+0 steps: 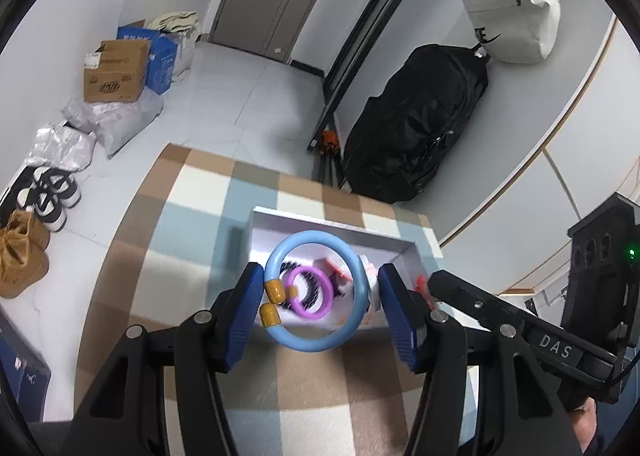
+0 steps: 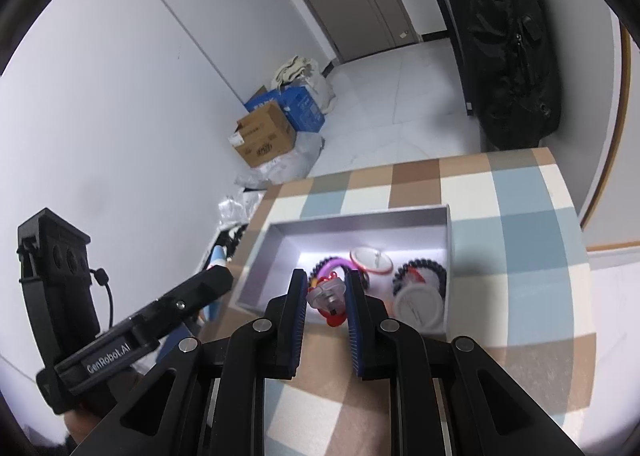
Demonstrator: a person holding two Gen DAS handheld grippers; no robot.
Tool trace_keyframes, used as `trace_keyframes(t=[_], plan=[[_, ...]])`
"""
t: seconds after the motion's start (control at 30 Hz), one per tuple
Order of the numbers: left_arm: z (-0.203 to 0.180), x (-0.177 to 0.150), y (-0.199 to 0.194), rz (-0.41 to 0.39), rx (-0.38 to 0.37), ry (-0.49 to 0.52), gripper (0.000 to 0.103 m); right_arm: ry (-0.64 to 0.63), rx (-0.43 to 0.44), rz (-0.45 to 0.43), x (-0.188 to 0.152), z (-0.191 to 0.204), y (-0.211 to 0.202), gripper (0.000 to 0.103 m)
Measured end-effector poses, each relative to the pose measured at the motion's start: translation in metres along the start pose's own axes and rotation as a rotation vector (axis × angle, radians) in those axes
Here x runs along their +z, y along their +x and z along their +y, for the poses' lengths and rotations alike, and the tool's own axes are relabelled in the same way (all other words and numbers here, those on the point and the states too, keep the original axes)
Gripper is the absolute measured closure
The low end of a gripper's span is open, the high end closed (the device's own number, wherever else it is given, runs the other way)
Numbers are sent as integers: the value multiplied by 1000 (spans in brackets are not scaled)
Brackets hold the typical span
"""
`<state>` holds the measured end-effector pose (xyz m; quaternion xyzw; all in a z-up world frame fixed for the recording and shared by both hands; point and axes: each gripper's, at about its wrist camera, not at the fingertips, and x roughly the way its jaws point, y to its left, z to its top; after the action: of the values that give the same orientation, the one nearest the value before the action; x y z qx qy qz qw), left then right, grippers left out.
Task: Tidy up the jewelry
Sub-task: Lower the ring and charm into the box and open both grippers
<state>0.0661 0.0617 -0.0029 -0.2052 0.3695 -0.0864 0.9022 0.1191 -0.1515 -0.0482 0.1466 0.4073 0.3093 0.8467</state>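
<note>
My left gripper is shut on a light blue bangle with yellow beads, held above the near edge of a grey open box. Through the bangle I see a purple ring and a black beaded bracelet inside the box. My right gripper is shut on a small clear and red trinket over the box's near edge. In the right wrist view the box holds a purple ring, a black beaded bracelet and two white round cases.
The box sits on a checked blue, brown and cream tablecloth. Beyond the table are a black bag, cardboard boxes, plastic parcels and shoes on the floor. The other gripper's body shows at the right edge of the left wrist view.
</note>
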Motion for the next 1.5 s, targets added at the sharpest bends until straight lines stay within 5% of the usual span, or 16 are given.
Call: trace_keyframes(t=[0.87, 1.13, 1.27, 1.33, 1.5], plan=[[-8, 6, 38, 115, -2, -39, 49, 208, 44, 57, 10, -42, 22, 85], [-10, 17, 59, 162, -76, -78, 49, 248, 91, 47, 9, -48, 26, 82], [-17, 19, 62, 186, -80, -53, 41, 257, 86, -12, 11, -53, 11, 68], [-19, 16, 57, 180, -78, -44, 33, 257, 83, -50, 12, -55, 2, 46], [-22, 17, 44, 135, -48, -14, 33, 255, 67, -103, 11, -56, -16, 30]])
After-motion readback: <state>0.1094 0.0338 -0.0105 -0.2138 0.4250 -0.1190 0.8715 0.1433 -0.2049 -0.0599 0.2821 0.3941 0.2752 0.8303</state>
